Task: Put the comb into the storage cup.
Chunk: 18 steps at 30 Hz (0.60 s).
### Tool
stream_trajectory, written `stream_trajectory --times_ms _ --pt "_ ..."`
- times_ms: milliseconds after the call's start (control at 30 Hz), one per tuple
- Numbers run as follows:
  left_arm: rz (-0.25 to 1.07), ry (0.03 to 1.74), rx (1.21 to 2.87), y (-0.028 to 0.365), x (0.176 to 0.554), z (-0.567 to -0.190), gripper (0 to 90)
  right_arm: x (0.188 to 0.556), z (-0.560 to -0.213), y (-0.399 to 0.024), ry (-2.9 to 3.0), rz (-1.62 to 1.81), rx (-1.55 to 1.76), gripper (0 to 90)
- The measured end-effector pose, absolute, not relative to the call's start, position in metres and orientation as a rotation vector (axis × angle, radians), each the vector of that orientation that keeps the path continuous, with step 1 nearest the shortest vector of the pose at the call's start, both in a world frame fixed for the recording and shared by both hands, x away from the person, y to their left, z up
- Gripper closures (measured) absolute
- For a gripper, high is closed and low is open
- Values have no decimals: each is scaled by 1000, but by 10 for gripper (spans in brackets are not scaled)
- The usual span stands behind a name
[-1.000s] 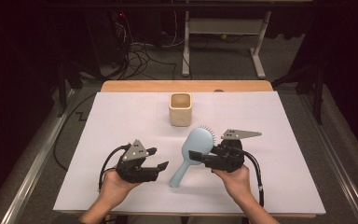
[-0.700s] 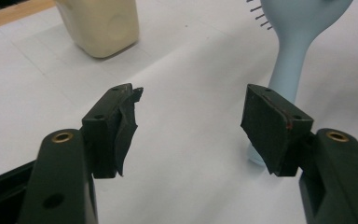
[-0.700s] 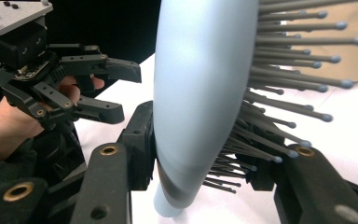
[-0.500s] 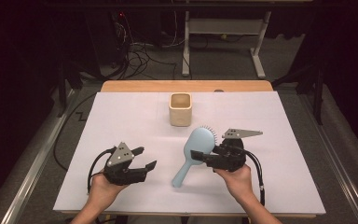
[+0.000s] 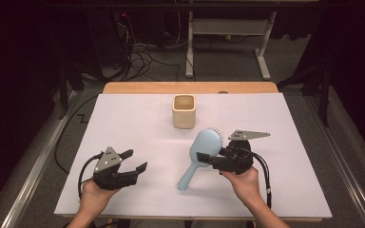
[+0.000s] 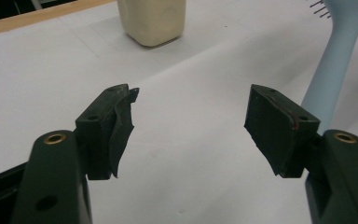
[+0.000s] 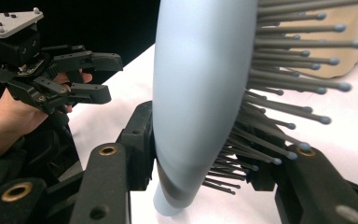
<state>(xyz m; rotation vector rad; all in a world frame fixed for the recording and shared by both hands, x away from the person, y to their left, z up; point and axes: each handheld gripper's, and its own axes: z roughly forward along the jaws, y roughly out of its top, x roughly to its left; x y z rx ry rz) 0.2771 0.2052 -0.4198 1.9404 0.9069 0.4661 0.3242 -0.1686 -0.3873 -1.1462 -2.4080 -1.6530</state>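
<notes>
White paper covers the counter, with dark floor and cables beyond it. At the right, the hairbrush is clamped between the jaws of the right gripper, which press on it where the head narrows toward the handle: one jaw on the smooth back, the other in among the bristles. Its long axis runs slantwise across those jaws, with the oval head up and away toward the cup and the handle end down toward the person. The bristles face sideways, toward the cup. The left gripper sits well apart from the brush, its jaws wide and just opening further, with nothing between them; the brush handle lies beyond its one jaw.
</notes>
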Motion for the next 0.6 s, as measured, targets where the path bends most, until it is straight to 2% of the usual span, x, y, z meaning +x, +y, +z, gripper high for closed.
stream_trajectory --times_ms 600 --pt "494 1006 1865 237 271 -435 314 327 -386 -176 -2426 -1609 -1184 534"
